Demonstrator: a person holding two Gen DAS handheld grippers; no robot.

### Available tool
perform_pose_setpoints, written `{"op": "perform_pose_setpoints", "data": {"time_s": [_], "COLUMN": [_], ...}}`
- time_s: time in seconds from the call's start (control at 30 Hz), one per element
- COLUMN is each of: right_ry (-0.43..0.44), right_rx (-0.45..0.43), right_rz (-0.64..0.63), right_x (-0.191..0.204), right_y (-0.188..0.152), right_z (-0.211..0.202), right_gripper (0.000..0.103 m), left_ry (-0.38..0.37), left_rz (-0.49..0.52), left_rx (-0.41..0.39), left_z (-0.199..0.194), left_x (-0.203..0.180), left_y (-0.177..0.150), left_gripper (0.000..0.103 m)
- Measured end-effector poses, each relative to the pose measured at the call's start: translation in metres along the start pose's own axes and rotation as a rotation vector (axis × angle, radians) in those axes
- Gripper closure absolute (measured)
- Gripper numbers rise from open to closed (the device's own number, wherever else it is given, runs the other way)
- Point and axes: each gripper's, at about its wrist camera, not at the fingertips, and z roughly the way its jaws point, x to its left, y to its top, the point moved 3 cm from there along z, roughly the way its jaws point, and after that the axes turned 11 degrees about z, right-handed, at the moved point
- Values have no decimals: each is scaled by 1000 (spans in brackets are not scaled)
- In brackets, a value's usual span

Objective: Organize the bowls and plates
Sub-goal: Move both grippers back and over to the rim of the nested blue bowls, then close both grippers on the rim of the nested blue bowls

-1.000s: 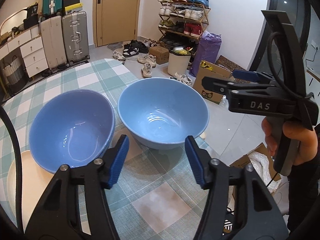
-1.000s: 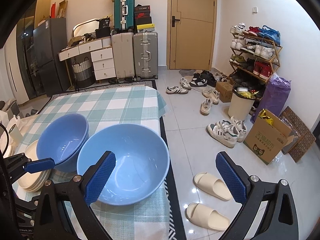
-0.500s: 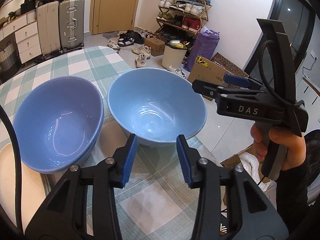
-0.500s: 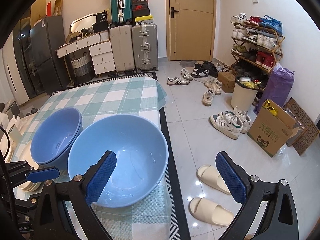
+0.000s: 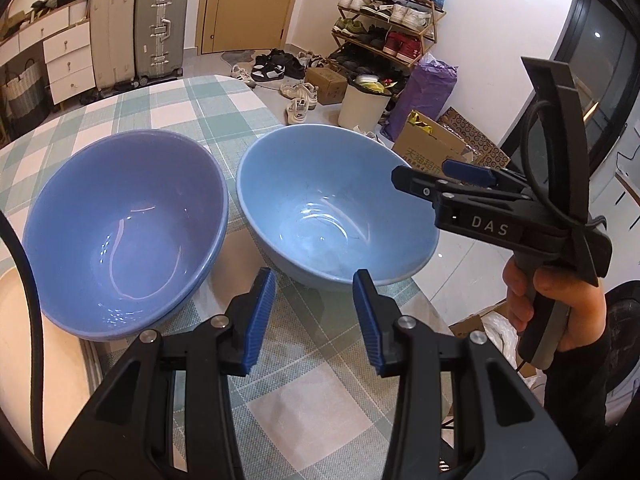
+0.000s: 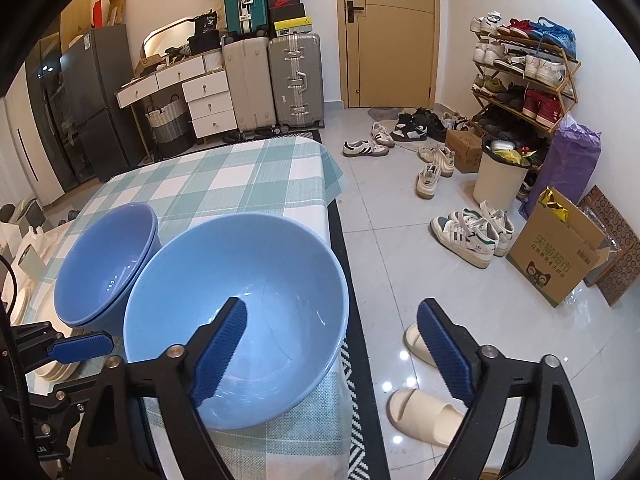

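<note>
Bowl [image 6: 236, 312]: light blue, glazed, on the checked cloth [image 5: 248, 384] at the table's corner edge, just beside my darker stack [image 5: 120, 236] of nested bowls.
Weight: I judge it stiff ceramic or melamine, moderately heavy, chips if knocked.
Surface: glossy and curved, so I expect it to slip under ribbed pads.
Hold: I'd pinch the rim wall, one finger inside, one outside, on its near side.
Right gripper [image 6: 332, 356]: my jaws are closing, one pad over the bowl's inside, the other outside its rim; not pressing yet.
Left gripper [image 5: 314, 316]: my jaws stand partly apart, empty, just short of the bowl's near wall.
Plates [image 6: 52, 366]: cream stack, left of the bowls.
Risk: bowl sits close to the drop.
</note>
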Motion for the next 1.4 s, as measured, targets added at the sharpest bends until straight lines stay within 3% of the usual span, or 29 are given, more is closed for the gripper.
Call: {"op": "perform_pose_setpoints", "data": {"time_s": [0.2,0.33,0.77,0.93,1.4], "right_ry": [2,2,-13,-29,-28], "right_rx": [20,33,31,24,13], "right_rz": [-1,-9,-37,-49,-56], "right_x": [-1,0,6,8,11], "right_y": [-2,-4,-5,-6,-6], "right_z": [9,13,20,20,15], "right_gripper": [32,45,76,79,80], "left_ry": [4,4,28,63,77], "left_rz": [-20,-30,-44,-25,-5], "left_rx": [2,0,-3,-4,-25], "left_z": [10,14,24,28,22], "left_x": [6,10,16,19,22], "left_y": [5,7,16,18,19], "left_gripper": [66,66,68,75,75]}}
